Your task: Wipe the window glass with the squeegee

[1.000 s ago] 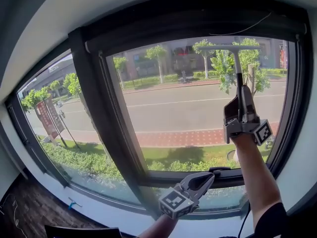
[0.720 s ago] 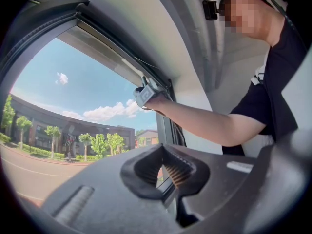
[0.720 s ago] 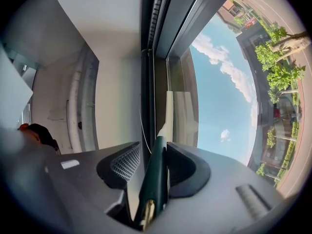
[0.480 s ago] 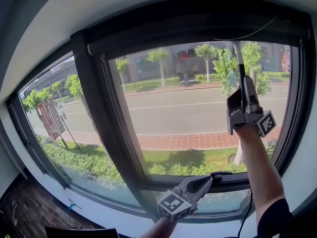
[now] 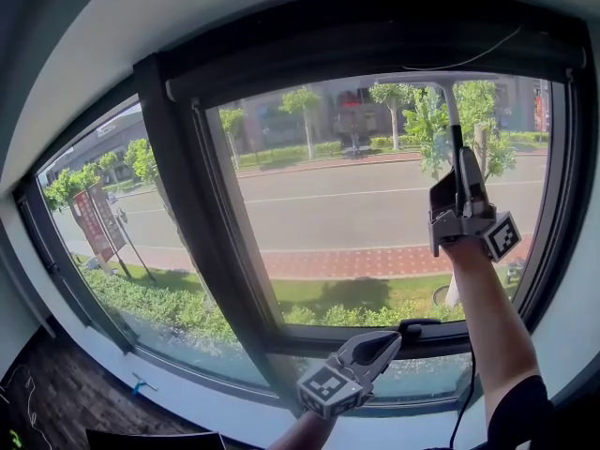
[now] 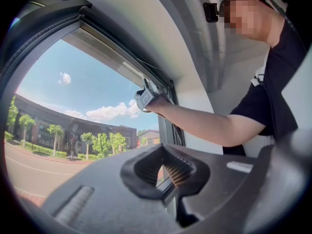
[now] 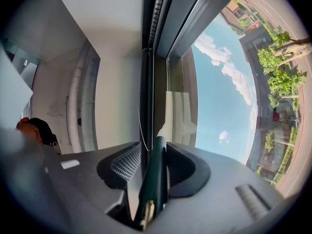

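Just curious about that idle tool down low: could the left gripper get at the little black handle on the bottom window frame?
Probably yes: the left gripper hangs just beside the handle with nothing between, though its jaws are shut and would need opening.

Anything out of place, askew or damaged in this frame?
Only a thin loose cord sagging across the top window frame; otherwise nothing odd. The right hand-held gripper holds the squeegee upright near the top of the glass.

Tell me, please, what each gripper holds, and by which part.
The right gripper holds the squeegee by its dark handle; the left gripper is empty.
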Demonstrator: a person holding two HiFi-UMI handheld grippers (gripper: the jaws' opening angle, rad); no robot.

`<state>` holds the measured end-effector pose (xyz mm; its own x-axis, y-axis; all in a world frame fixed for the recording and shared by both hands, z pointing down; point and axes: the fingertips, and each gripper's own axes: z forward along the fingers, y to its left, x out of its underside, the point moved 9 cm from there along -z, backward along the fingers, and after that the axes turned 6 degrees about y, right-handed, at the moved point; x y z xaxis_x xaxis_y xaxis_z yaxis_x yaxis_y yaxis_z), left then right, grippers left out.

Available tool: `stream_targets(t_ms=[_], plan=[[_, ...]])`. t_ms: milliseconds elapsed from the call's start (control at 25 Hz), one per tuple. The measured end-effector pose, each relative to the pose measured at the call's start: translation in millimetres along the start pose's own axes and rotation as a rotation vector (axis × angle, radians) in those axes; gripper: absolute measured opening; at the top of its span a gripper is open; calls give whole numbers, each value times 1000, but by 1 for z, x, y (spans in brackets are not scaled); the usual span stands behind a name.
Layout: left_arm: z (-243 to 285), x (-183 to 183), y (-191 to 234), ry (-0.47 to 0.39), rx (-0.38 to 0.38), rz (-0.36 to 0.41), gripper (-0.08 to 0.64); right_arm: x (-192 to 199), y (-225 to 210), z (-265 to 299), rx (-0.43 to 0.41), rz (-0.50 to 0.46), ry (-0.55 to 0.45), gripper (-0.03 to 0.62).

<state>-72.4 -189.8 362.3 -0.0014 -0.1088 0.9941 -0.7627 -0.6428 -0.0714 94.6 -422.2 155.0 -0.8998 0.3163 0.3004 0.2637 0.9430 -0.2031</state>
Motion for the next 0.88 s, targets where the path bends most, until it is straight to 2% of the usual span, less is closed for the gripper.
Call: stream_targets(t_ms=[240,400,880], plan=[[-9,8,-3,28,-5,-6,2,8,0,-16,6,-3,-3,164],[-15,1,-6,47,-16,-21,2,11,0,-24,13,0,-12,164],[-26,5,-11,65,-15,-27,2,20,5,-50,43,16,-16,164]])
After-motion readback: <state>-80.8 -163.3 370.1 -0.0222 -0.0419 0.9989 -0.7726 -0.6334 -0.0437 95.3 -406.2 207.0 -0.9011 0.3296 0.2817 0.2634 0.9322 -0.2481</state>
